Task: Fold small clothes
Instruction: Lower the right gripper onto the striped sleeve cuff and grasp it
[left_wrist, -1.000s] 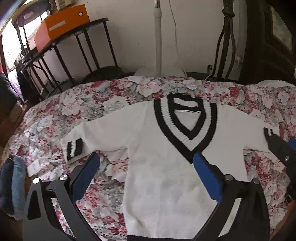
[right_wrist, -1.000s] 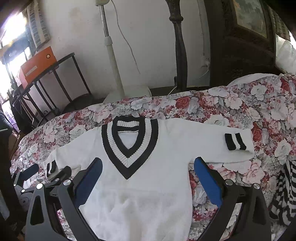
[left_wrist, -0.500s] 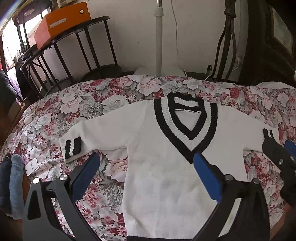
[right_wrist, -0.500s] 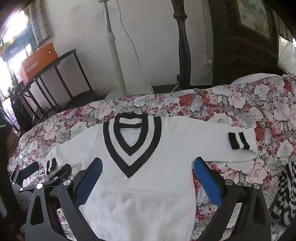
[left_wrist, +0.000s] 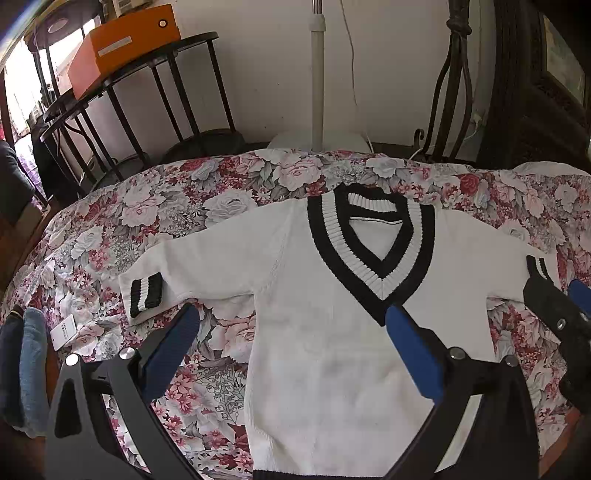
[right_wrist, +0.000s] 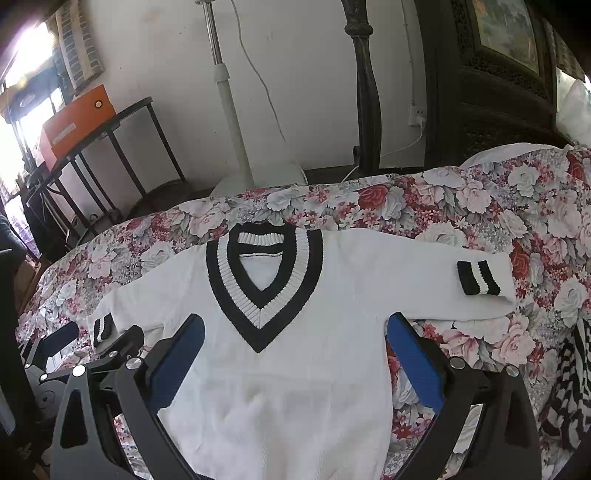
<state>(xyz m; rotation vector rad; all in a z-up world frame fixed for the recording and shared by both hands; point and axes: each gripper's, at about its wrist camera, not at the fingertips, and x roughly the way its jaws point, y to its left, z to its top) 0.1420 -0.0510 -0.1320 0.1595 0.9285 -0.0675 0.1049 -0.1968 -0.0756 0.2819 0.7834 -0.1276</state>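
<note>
A small white V-neck sweater (left_wrist: 325, 332) with black and white trim lies flat, face up, on a floral bedspread (left_wrist: 155, 206), both sleeves spread out. It also shows in the right wrist view (right_wrist: 295, 369). My left gripper (left_wrist: 291, 347) is open and empty, held above the sweater's lower left side, near the left cuff (left_wrist: 146, 297). My right gripper (right_wrist: 295, 354) is open and empty above the sweater's middle, short of the right cuff (right_wrist: 478, 277). Each gripper shows at the edge of the other's view.
A black metal rack (left_wrist: 122, 110) with an orange box (left_wrist: 122, 48) stands behind the bed at the left. A white fan stand (left_wrist: 317, 81) and dark wood furniture (right_wrist: 498, 92) are behind. Folded blue cloth (left_wrist: 33, 369) lies at the left, striped cloth (right_wrist: 572, 387) at the right.
Both grippers have risen or tilted a little, so the sweater sits slightly lower in both views. The sweater has not moved. Both grippers stay open.
</note>
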